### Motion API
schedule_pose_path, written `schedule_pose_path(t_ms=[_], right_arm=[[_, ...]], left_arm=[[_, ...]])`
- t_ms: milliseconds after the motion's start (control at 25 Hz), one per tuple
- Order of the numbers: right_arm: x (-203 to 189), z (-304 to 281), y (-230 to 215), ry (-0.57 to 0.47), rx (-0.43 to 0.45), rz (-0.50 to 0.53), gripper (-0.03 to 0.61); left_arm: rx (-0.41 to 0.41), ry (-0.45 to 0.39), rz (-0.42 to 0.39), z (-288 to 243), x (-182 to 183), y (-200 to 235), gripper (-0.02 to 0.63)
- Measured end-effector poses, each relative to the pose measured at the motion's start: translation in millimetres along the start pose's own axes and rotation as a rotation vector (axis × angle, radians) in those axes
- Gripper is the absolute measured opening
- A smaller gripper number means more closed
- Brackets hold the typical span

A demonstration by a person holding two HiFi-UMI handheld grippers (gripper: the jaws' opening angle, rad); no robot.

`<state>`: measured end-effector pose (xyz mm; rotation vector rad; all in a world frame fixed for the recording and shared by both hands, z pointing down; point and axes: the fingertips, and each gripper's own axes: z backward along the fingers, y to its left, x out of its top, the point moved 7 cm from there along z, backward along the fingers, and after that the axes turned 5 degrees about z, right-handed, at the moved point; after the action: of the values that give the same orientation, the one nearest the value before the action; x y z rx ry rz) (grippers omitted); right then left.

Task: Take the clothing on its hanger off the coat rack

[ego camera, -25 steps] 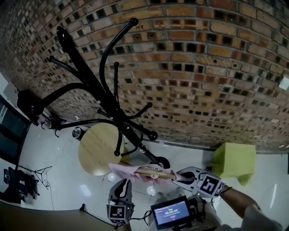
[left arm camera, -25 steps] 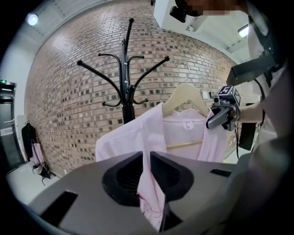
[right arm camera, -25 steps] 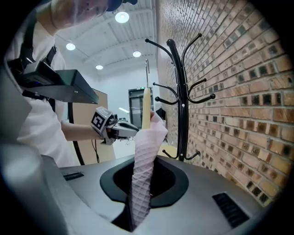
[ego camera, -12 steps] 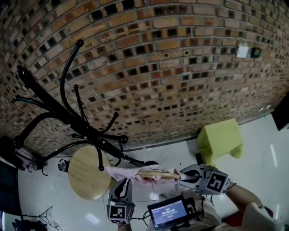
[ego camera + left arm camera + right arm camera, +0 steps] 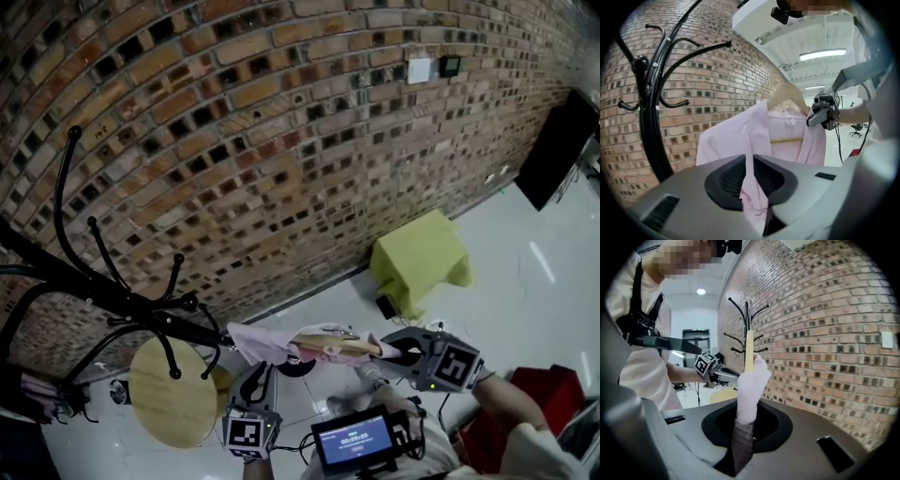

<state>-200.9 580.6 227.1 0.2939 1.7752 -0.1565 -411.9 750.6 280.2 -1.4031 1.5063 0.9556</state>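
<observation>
Coat rack (image 5: 112,297), black, far left: slanted across the head view against the brick wall (image 5: 281,141), hooks curled upward. Under its lower hooks, round wooden table top (image 5: 173,389) on the pale floor (image 5: 525,281).

Just right of those hooks and apart from them, pink shirt (image 5: 267,342) on a wooden hanger (image 5: 333,345): hung in the air between the two grippers, off the rack, stretched roughly level across the head view.

Left gripper (image 5: 255,380) below the shirt's left part: pointed up at it and gripped a fold of the pink cloth near the front edge with jaws shut tight. Looked along that fold toward the hanger's shoulders, past a strip of brick between shirt and rack.

Low in the middle, small lit screen (image 5: 354,439) close to the body.

Right gripper (image 5: 398,352) at the hanger's right end: clamped shut on the pink cloth draped over that end, just below the hanger's pale wood in the right gripper view. Could not tell about wood inside the pinch as well as cloth.

Farther right, yellow-green block (image 5: 422,262) at the foot of the wall, then a red object (image 5: 534,394) by the lower right edge and a black panel (image 5: 562,150) at upper right.
</observation>
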Motion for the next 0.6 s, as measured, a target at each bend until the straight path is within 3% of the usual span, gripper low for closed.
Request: schedule_pose_path(t_ms=[240,600], right_arm=[[-25.3,44.3,-19.9,0.076,-0.126,-0.054,0.031],[-52.5,123.8,-83.7,0.103,-0.176,-0.067,0.031]], left_arm=[[-0.12,-0.003,-0.051,-52.7,13.0,-30.1,0.043],[-0.135,0.002,-0.035,-142.9,42.4,-82.5,0.043]])
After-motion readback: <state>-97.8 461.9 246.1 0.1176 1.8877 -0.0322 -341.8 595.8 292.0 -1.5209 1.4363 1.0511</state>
